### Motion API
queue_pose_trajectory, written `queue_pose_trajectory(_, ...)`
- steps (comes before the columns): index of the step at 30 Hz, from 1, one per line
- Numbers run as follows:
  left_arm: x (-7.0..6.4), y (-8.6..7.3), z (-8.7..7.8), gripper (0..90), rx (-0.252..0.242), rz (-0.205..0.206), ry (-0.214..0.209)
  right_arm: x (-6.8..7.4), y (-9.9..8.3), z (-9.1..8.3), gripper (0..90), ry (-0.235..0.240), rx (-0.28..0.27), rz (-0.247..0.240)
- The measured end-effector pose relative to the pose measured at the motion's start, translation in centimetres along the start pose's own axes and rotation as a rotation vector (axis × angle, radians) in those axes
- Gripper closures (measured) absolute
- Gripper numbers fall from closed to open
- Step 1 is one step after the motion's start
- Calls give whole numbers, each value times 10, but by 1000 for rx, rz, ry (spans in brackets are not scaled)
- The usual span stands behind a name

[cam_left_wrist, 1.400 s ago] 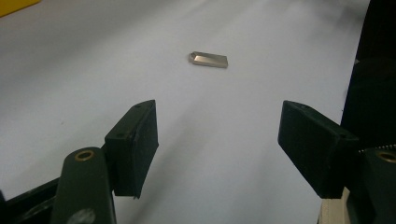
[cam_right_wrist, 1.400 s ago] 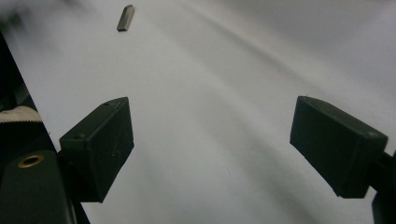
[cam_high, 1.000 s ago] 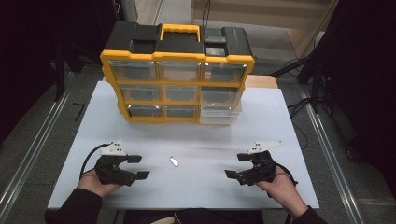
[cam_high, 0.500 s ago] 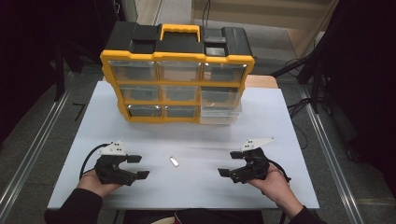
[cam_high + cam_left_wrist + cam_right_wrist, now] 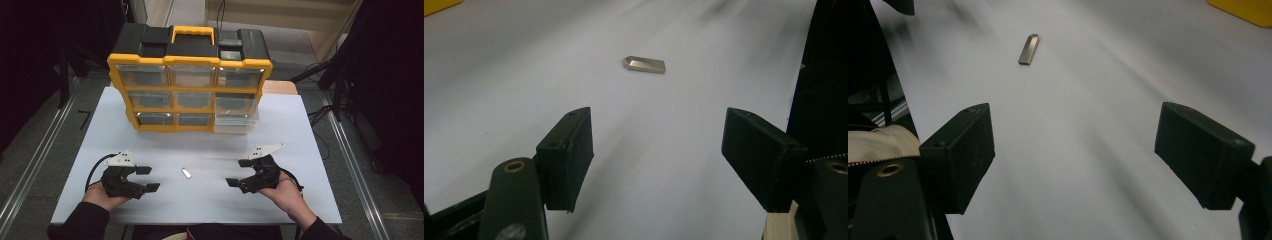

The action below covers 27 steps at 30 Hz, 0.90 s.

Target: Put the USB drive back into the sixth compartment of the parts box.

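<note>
One small metal bar (image 5: 186, 173) – flat, silvery, oblong – lies on the white tabletop (image 5: 300, 130), between two hand-held grippers and touching neither. The left hand-held gripper (image 5: 146, 179) rests low at the near edge, jaws apart, pointing inward. The right hand-held gripper (image 5: 239, 173) mirrors it, jaws also apart. Behind stands one yellow-framed organizer (image 5: 190, 92) with nine clear drawers – one at bottom right pulled out.

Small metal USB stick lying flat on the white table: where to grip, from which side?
Grip the metal USB stick across its narrow width, at mid-length, coming straight down from above. It lies flat on the white table, thin, with long parallel edges that suit two jaws. The right gripper and left gripper are both open, one on either side.
</note>
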<state>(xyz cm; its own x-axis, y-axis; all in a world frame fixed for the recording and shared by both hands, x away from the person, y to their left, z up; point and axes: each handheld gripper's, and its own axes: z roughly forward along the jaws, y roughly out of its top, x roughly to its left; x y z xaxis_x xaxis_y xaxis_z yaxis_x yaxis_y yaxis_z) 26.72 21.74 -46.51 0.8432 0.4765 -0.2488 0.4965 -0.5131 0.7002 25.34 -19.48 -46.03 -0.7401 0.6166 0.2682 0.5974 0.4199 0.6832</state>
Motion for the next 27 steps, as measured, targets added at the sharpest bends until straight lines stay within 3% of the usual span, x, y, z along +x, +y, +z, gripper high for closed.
queue_pose_trajectory(27, 0, 0, 0, 297, 2, 7, -7, 5, 21, 15, 146, 6, -10, -15)
